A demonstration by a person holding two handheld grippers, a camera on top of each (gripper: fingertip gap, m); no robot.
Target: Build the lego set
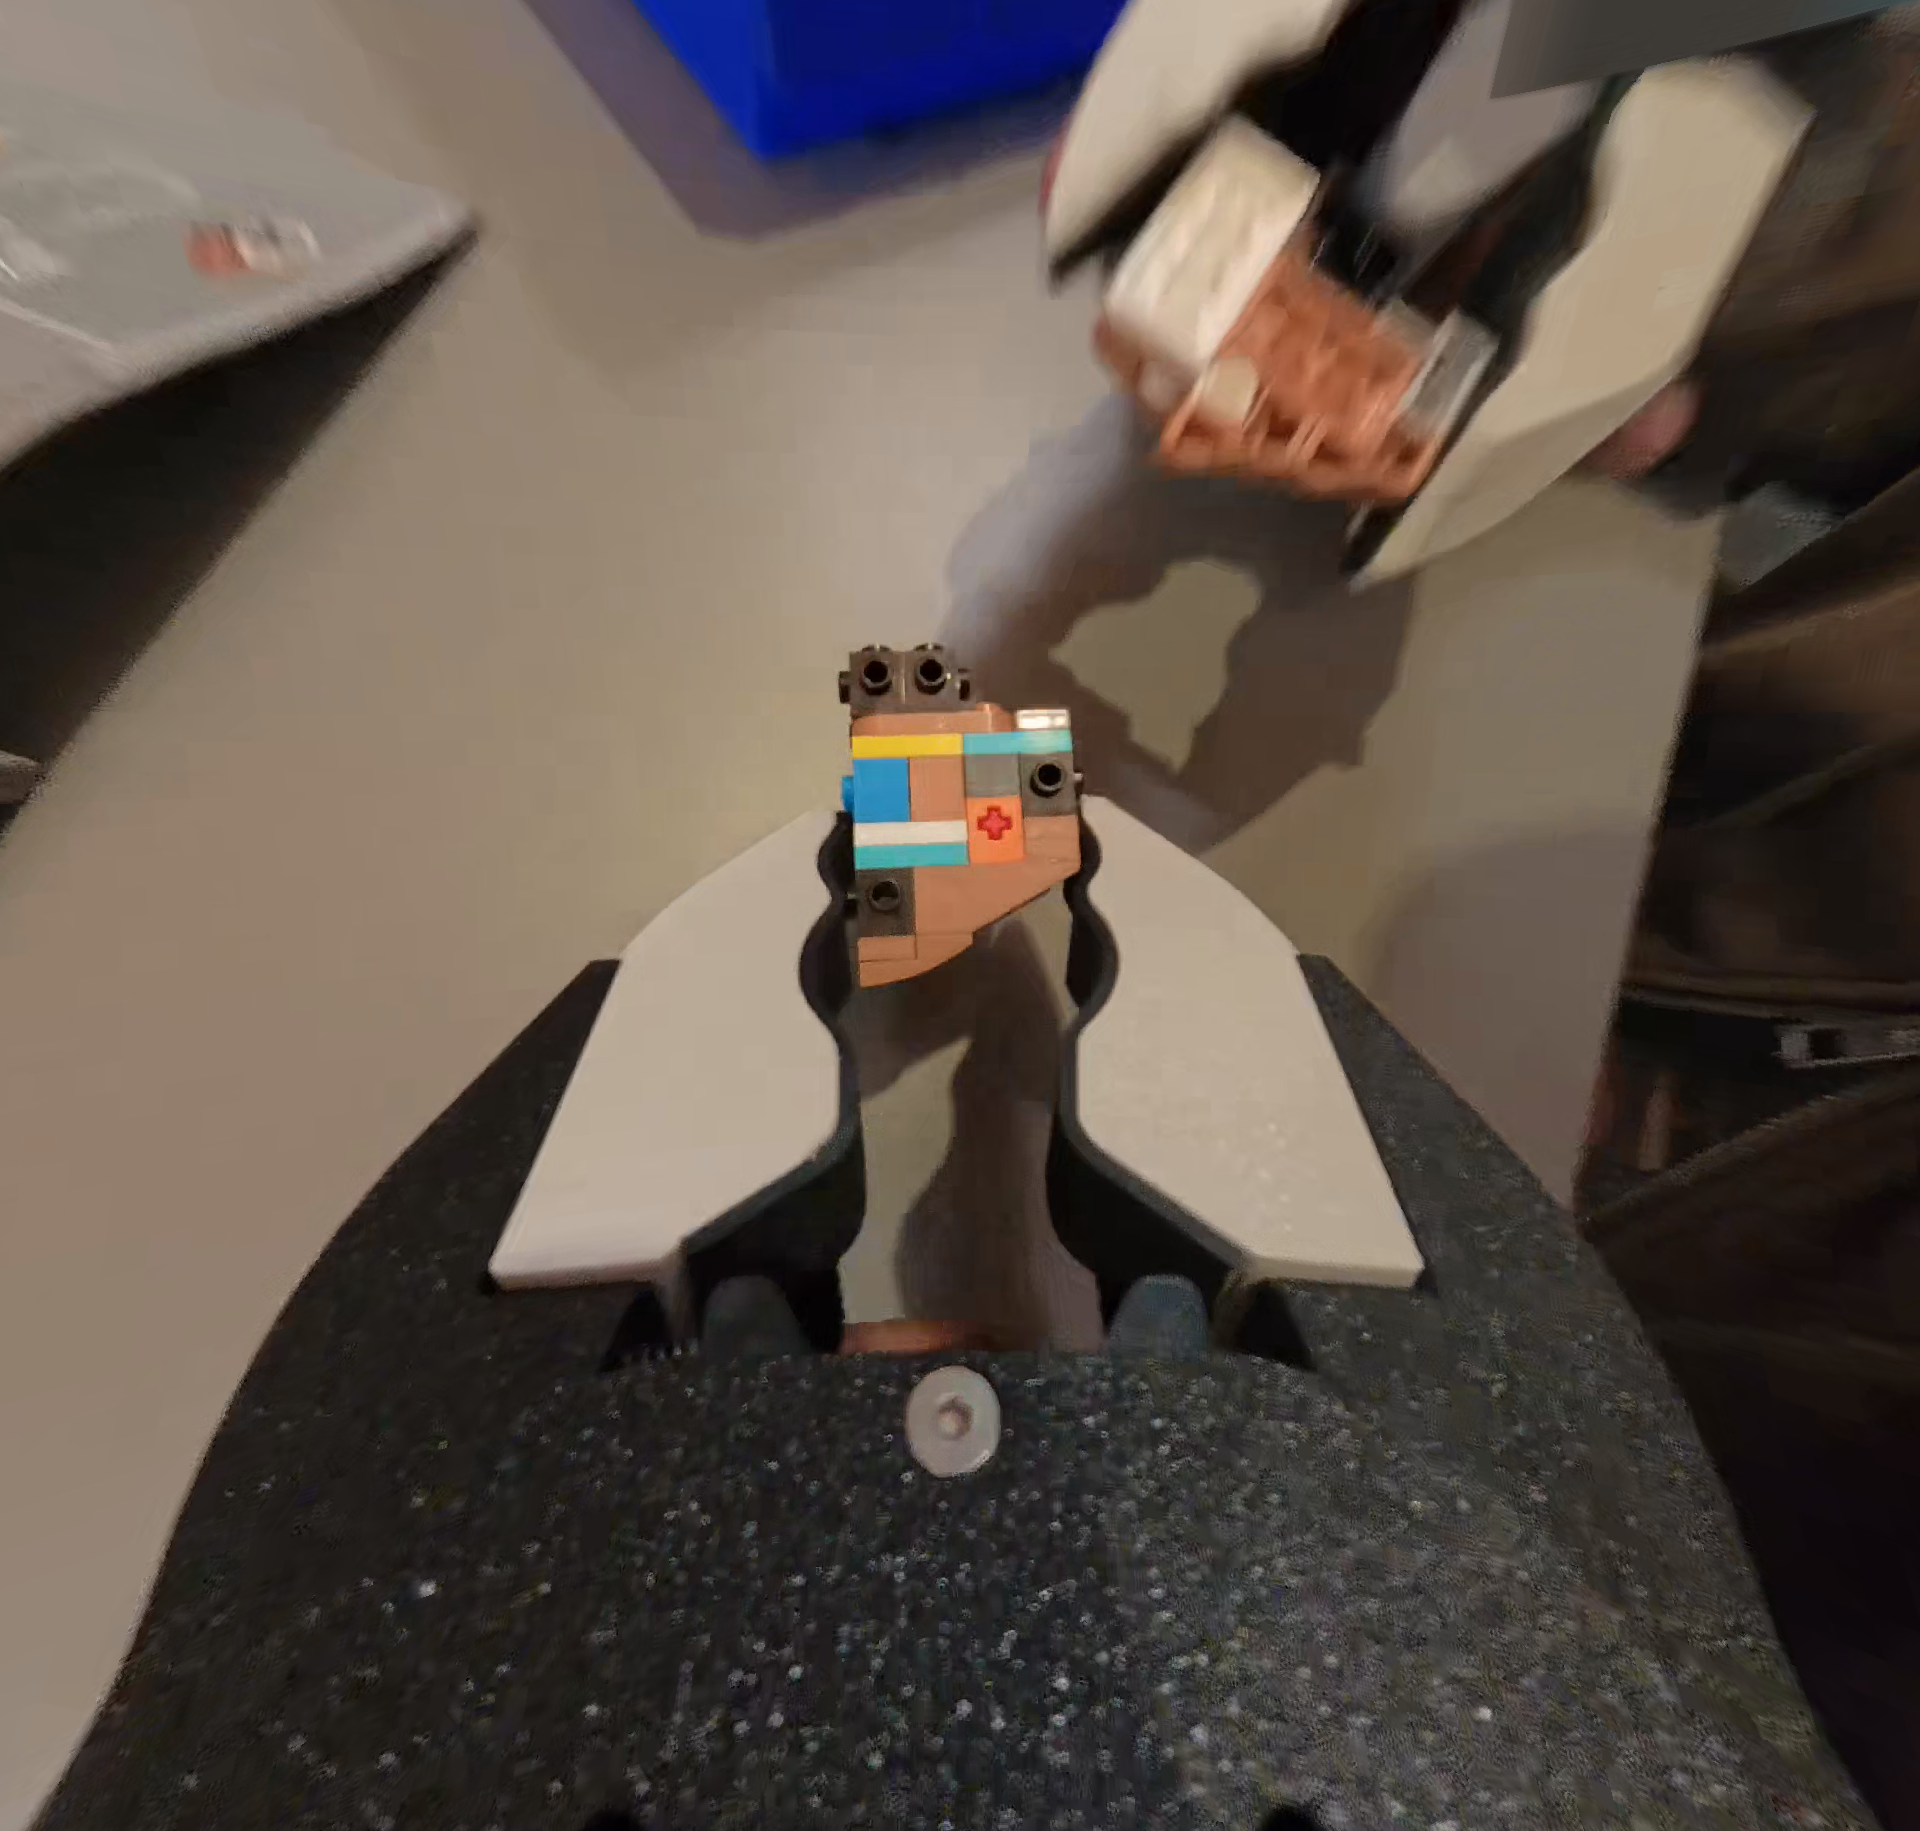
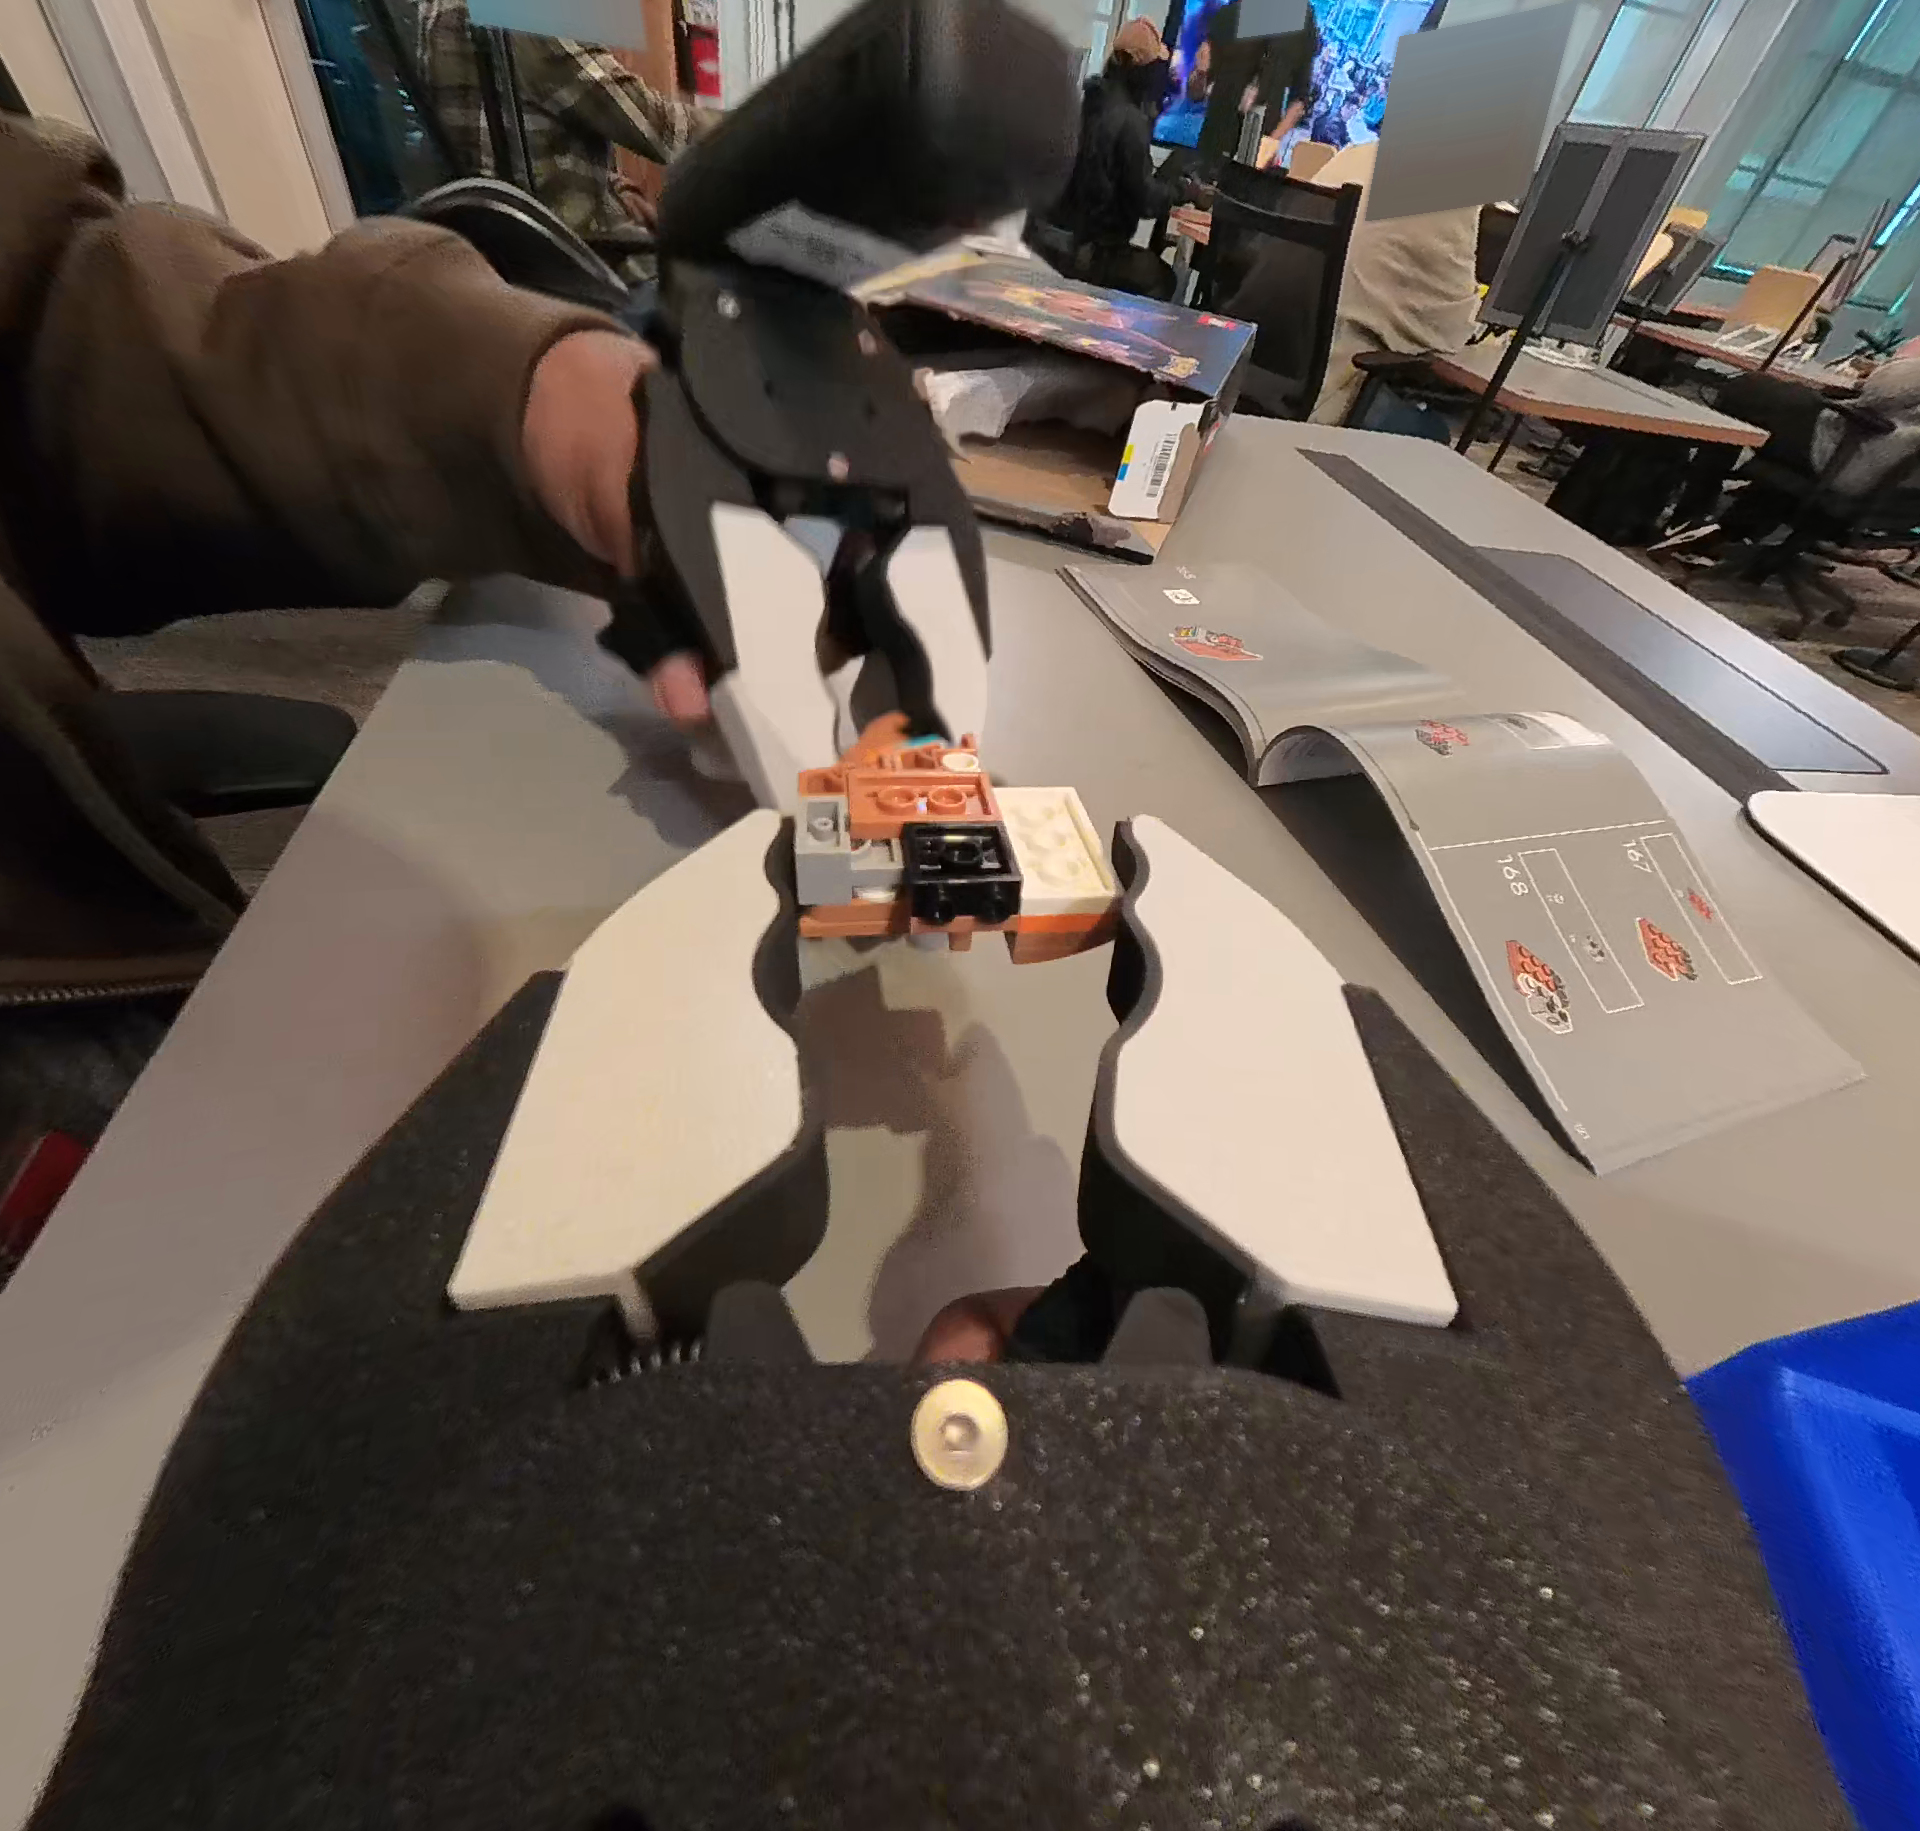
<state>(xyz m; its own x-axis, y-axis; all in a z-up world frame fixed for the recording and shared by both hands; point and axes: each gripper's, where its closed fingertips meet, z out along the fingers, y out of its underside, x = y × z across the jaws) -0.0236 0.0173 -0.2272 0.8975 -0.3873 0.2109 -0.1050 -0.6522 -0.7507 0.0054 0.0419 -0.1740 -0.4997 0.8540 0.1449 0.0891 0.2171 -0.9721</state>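
My left gripper (image 1: pixel 961 867) is shut on a small lego block (image 1: pixel 956 815) of brown, blue, yellow, teal and black bricks, held above the grey table (image 1: pixel 520 638). My right gripper (image 2: pixel 951 877) is shut on a flat lego assembly (image 2: pixel 945 846) of brown, white, grey and black plates. In the right wrist view the left gripper (image 2: pixel 873 732) comes in from the left, and its block (image 2: pixel 904 742) is close behind the flat assembly. In the left wrist view the right gripper (image 1: pixel 1247 399) is blurred at the upper right, holding its brown and white assembly (image 1: pixel 1268 327).
An open instruction booklet (image 2: pixel 1507 846) lies on the table to the right. An opened lego box (image 2: pixel 1091 368) stands behind it. A blue bin (image 2: pixel 1818 1521) (image 1: pixel 862 15) sits nearby. A white sheet (image 2: pixel 1849 846) is at the right edge. People and desks are in the background. One gripper's finger ends stand about 7 cm off the other's.
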